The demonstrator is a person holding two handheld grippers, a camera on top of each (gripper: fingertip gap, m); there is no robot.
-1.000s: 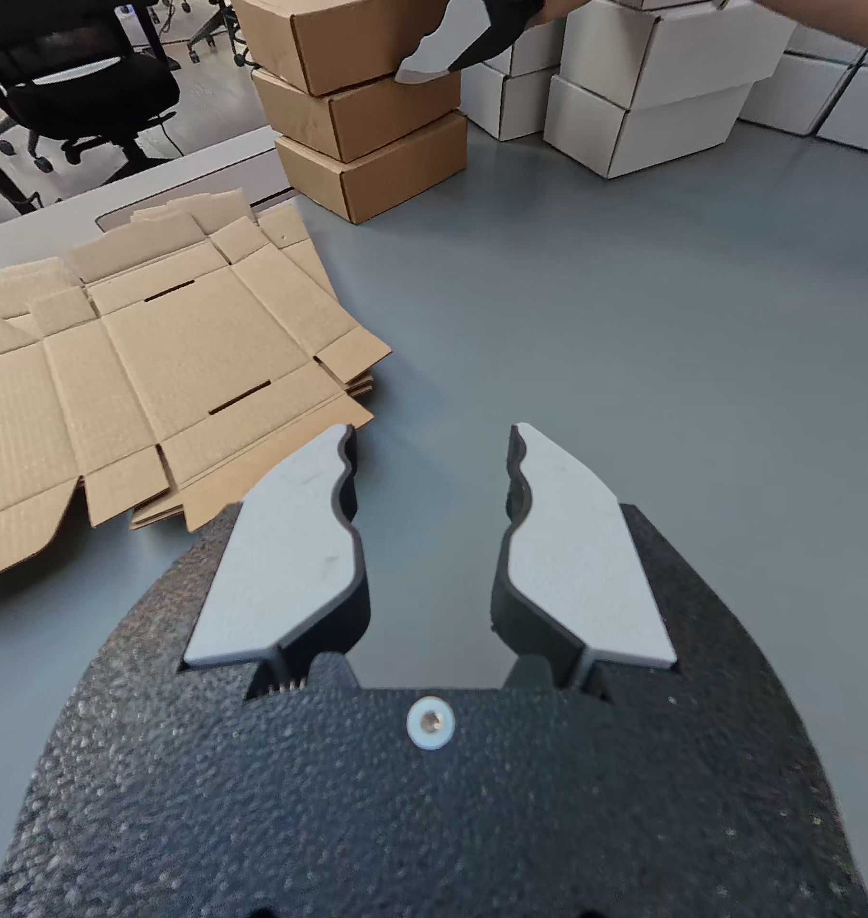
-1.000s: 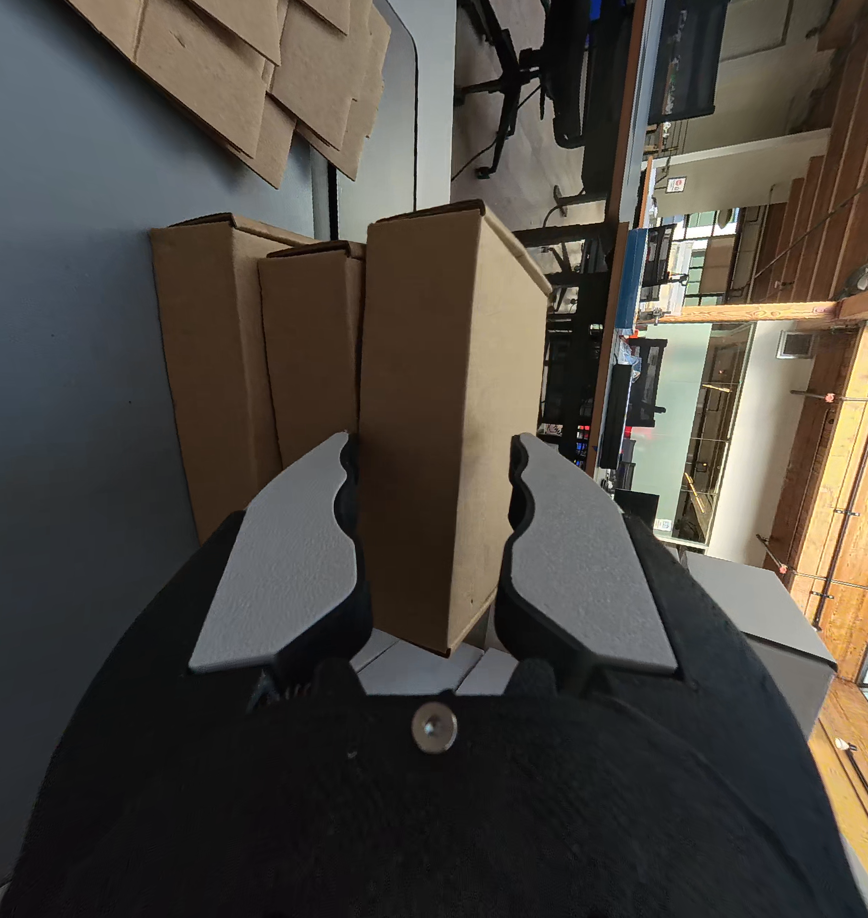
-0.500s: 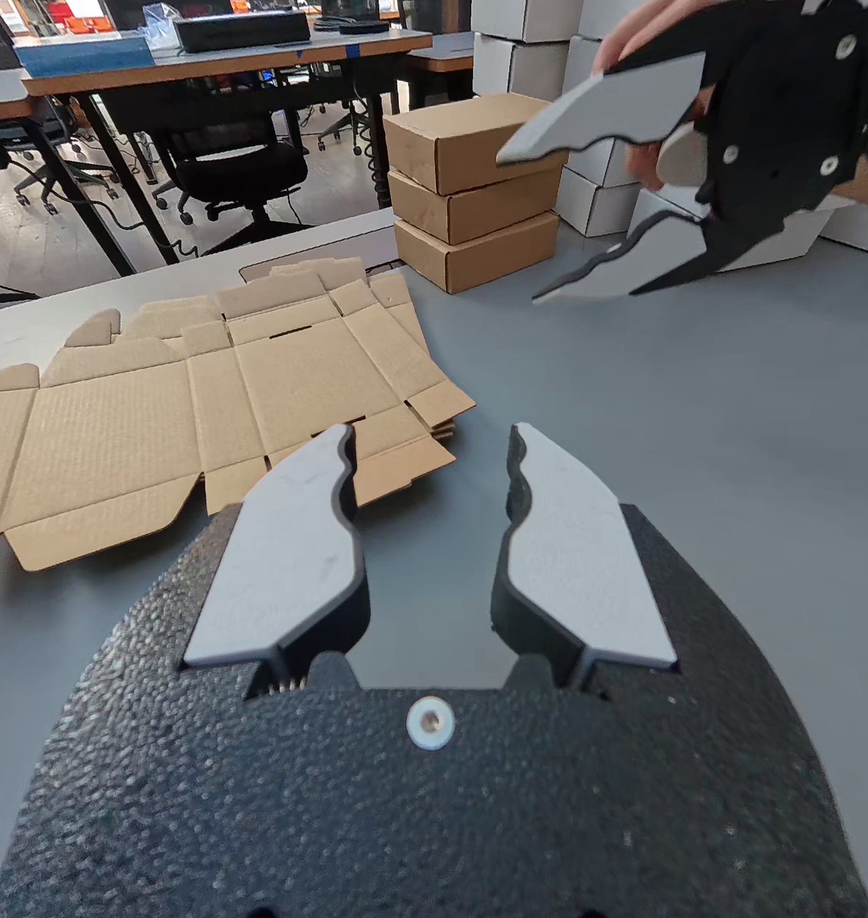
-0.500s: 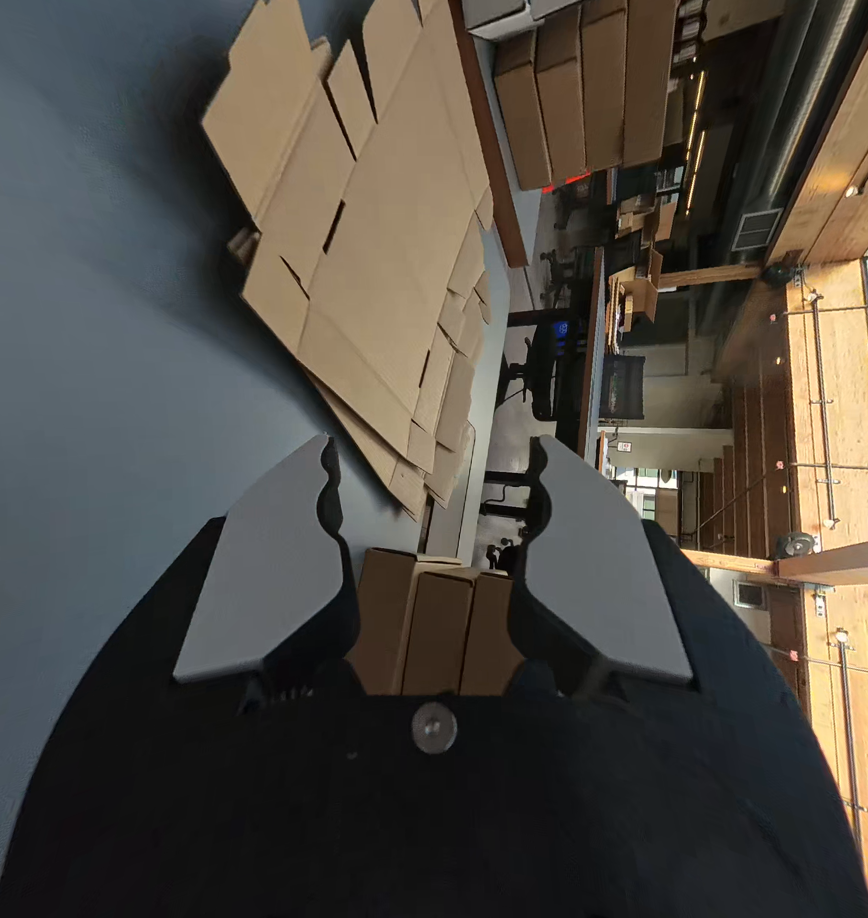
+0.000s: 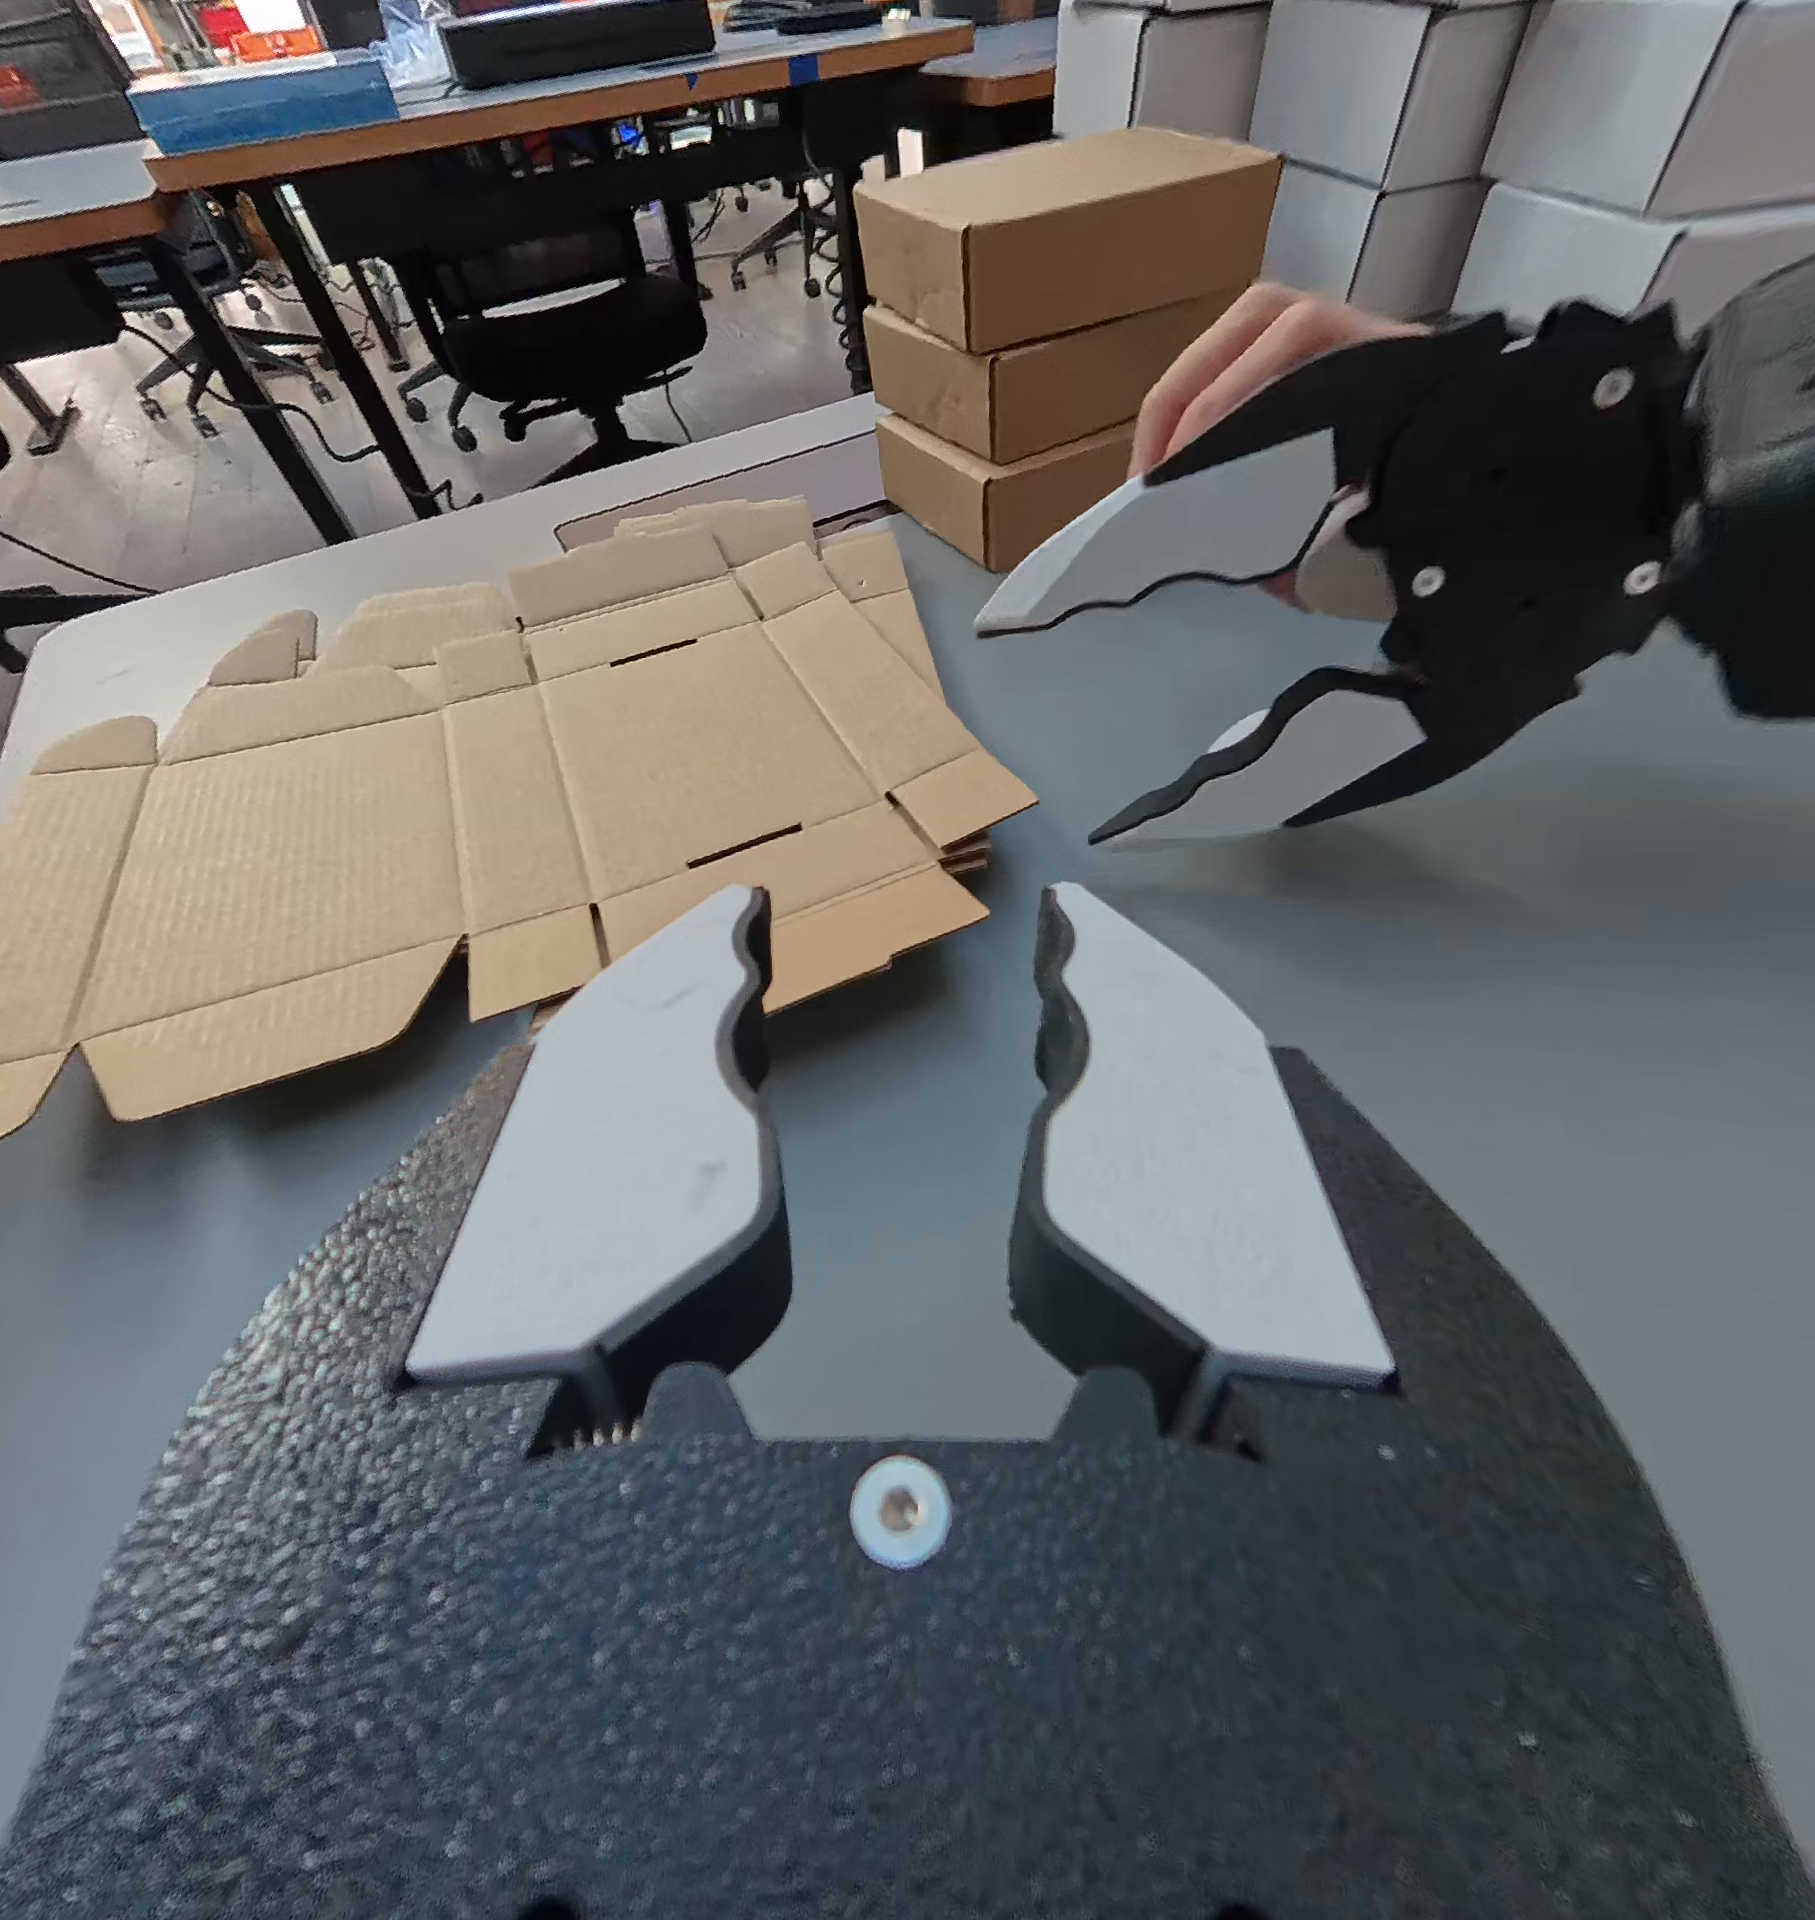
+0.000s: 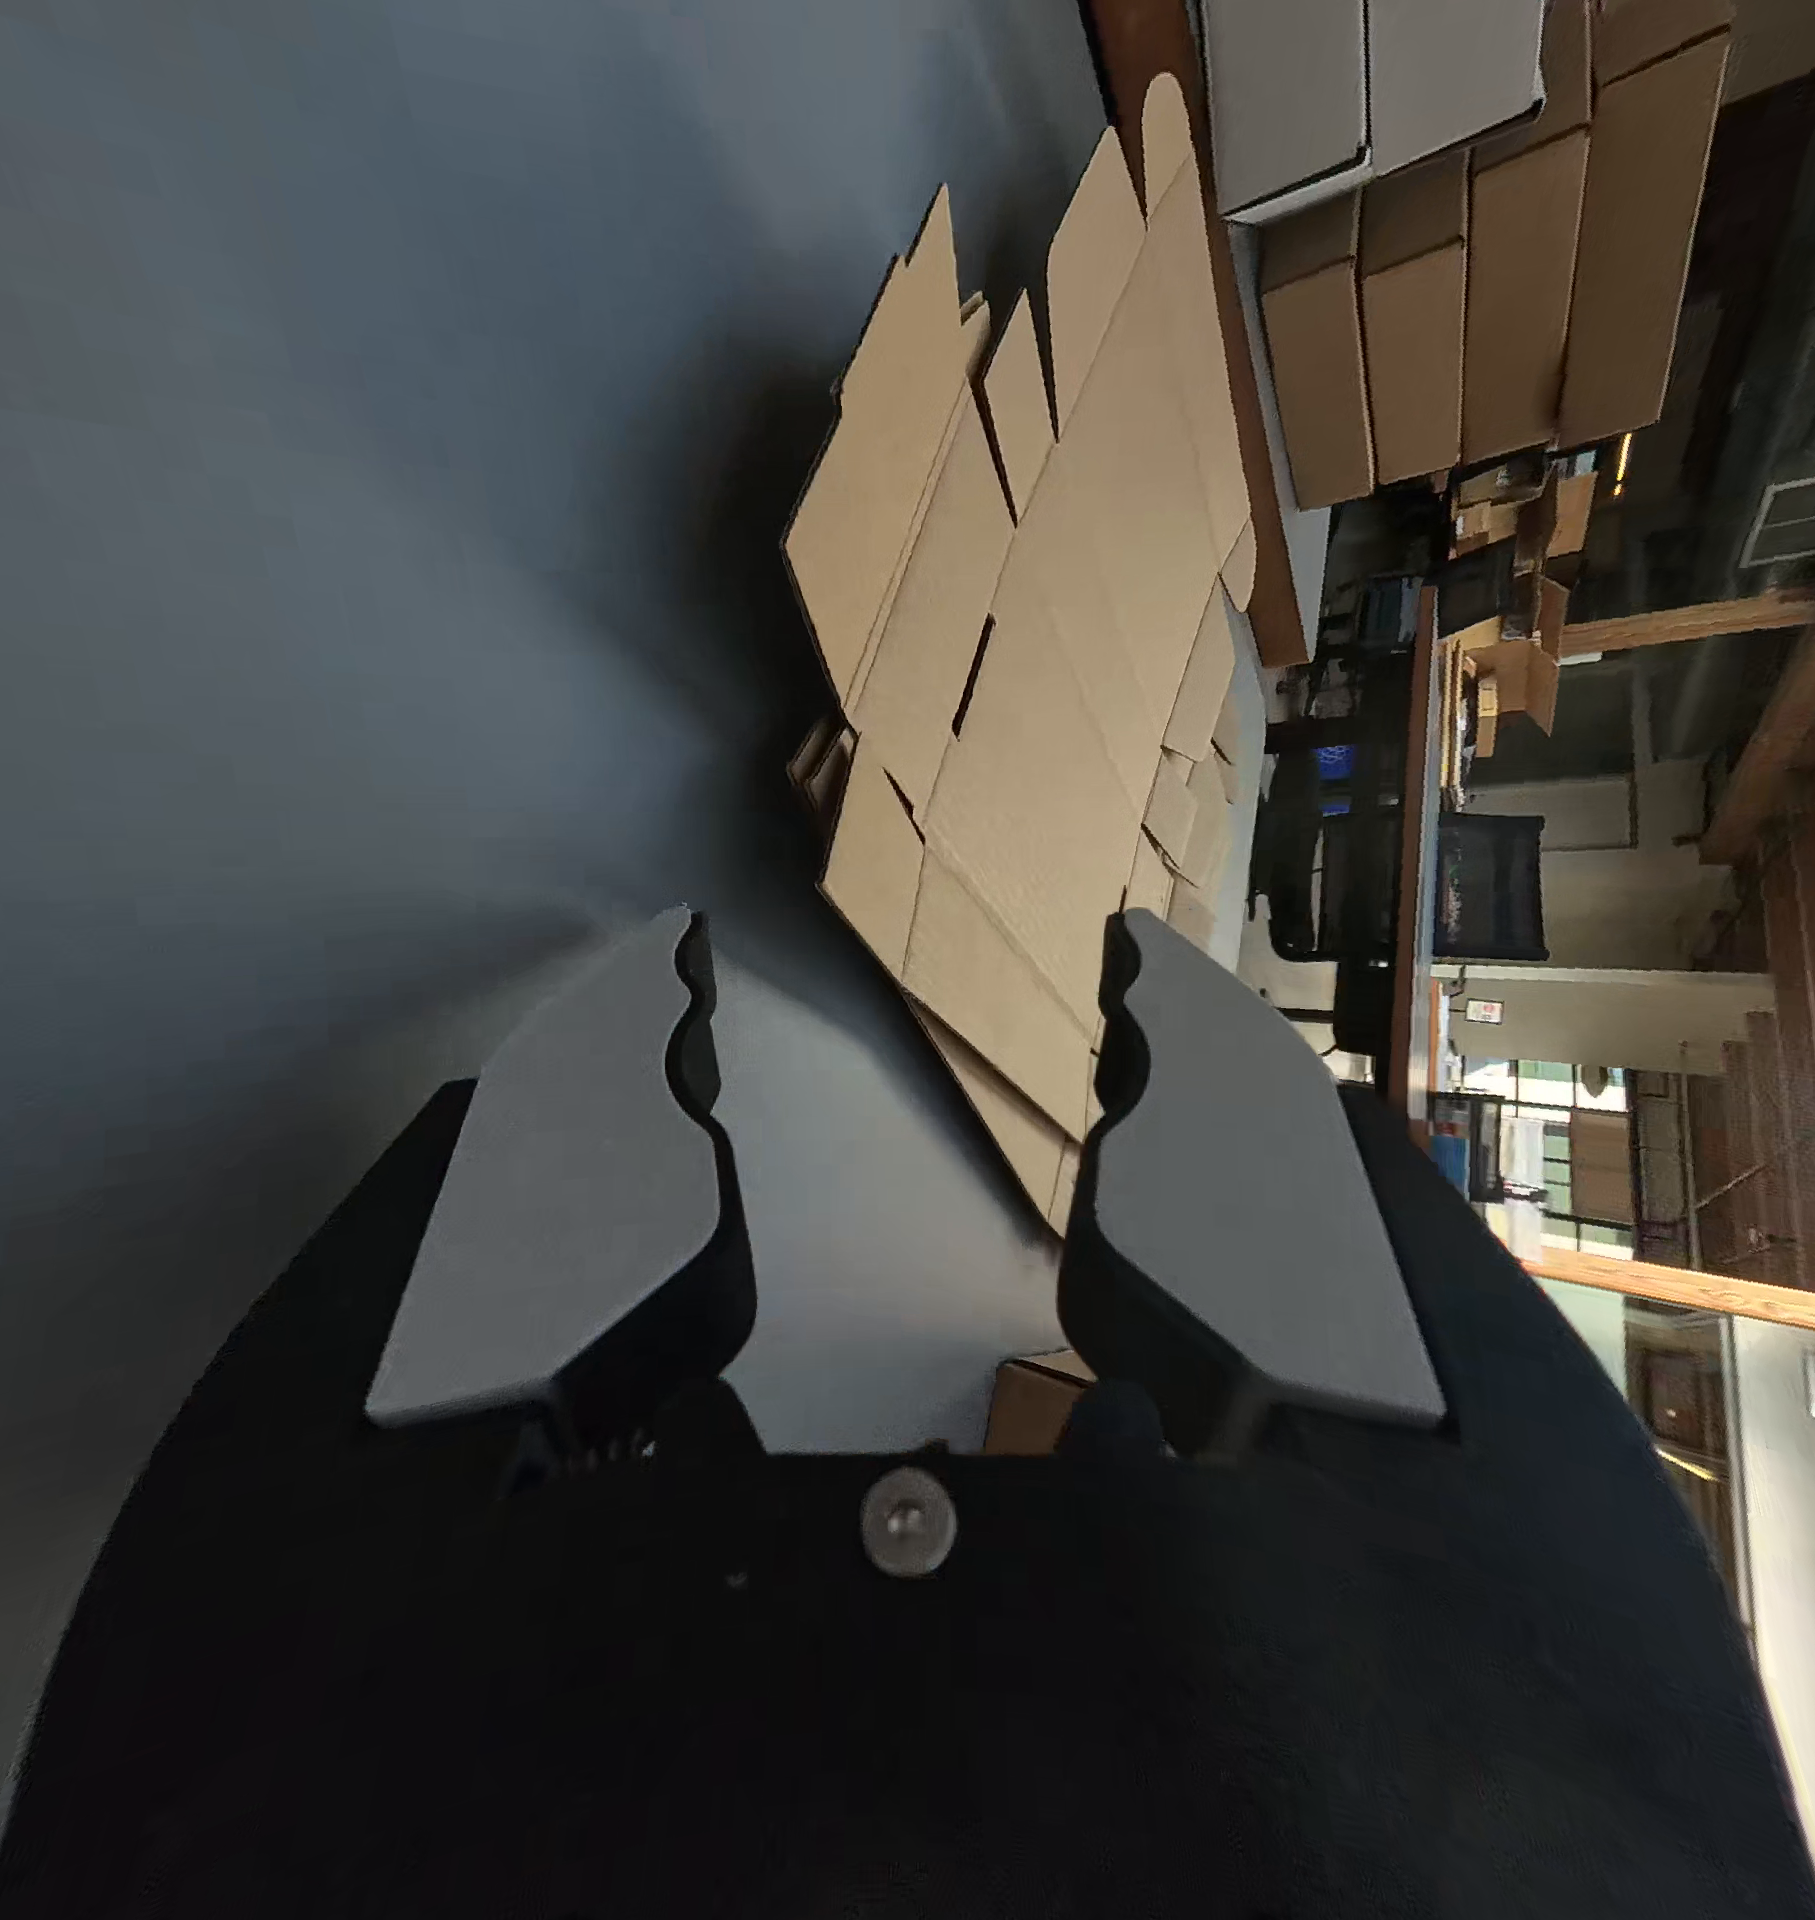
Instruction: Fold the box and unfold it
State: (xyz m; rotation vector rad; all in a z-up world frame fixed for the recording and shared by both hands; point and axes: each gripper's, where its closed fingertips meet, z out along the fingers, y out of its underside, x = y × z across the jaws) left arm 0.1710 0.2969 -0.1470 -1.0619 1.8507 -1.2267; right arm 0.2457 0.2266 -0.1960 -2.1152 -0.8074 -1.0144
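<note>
A stack of flat, unfolded brown cardboard boxes (image 5: 529,800) lies on the grey table, left of centre in the left wrist view. It also shows in the right wrist view (image 6: 1017,707), turned sideways. My left gripper (image 5: 901,914) is open and empty, just in front of the stack's near right corner. My right gripper (image 6: 908,935) is open and empty, turned on its side. It also shows in the left wrist view (image 5: 1059,727), held by a hand, hovering just right of the stack's right edge.
Three folded brown boxes (image 5: 1048,343) are stacked at the table's back. White boxes (image 5: 1505,156) are piled at the back right. Bare grey table (image 5: 1402,1039) spreads to the right. Desks and an office chair (image 5: 560,312) stand beyond the table's far edge.
My right gripper has come away from the stacked brown boxes, swung down and towards the flat stack. My left gripper's view has tilted up and drawn slightly nearer the stack.
</note>
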